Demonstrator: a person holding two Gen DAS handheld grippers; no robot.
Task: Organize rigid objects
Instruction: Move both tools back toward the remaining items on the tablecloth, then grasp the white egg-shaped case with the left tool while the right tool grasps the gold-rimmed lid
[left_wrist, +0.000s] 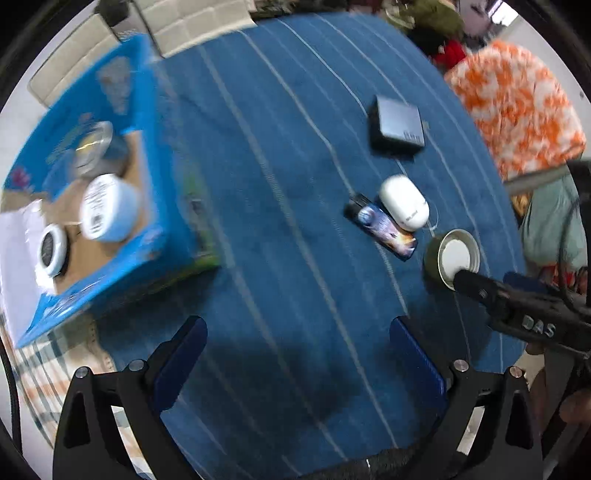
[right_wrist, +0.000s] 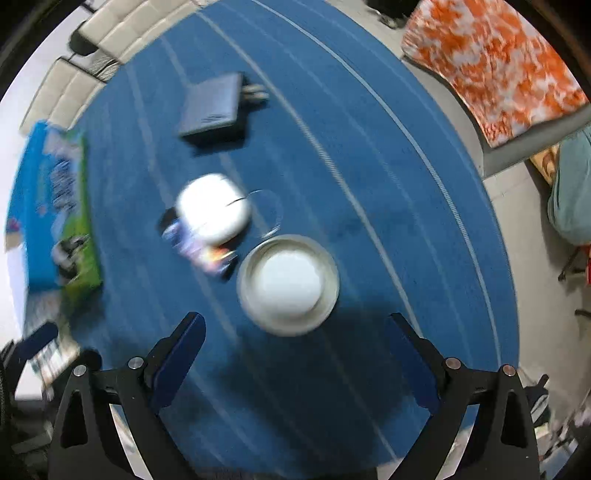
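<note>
- Tongs on the left side: the left gripper (left_wrist: 297, 354) hangs over bare blue striped cloth (left_wrist: 280, 184) with its blue-padded fingers (left_wrist: 184, 354) spread wide and nothing between them.
- Tongs on the right side: the right gripper (right_wrist: 291, 354) is likewise wide apart and empty, poised just above and short of a round tin (right_wrist: 288, 282); in the left wrist view one of its black fingers (left_wrist: 476, 286) overlaps the tin's near rim, though whether it touches cannot be told.
- The round tin (left_wrist: 452, 258) has a metal rim, a white face turned up, and a dark olive side, and it sits on the cloth towards the right edge.
- Just beside it, a white oval case (left_wrist: 404, 203) lies partly on top of a flat card-like pack with a colourful print (left_wrist: 384, 229).
- Farther off, apart from these, stands a dark grey box (left_wrist: 397, 125).
- At the left, a blue cardboard box (left_wrist: 155, 236) lies open; inside are a white-and-pale-blue round tub (left_wrist: 107, 208), a small white-rimmed disc with a dark centre (left_wrist: 51, 245), and a shiny lidded tin (left_wrist: 92, 147), all blurred.
- An orange-and-white patterned fabric (left_wrist: 517, 107) lies beyond the cloth on the right.
</note>
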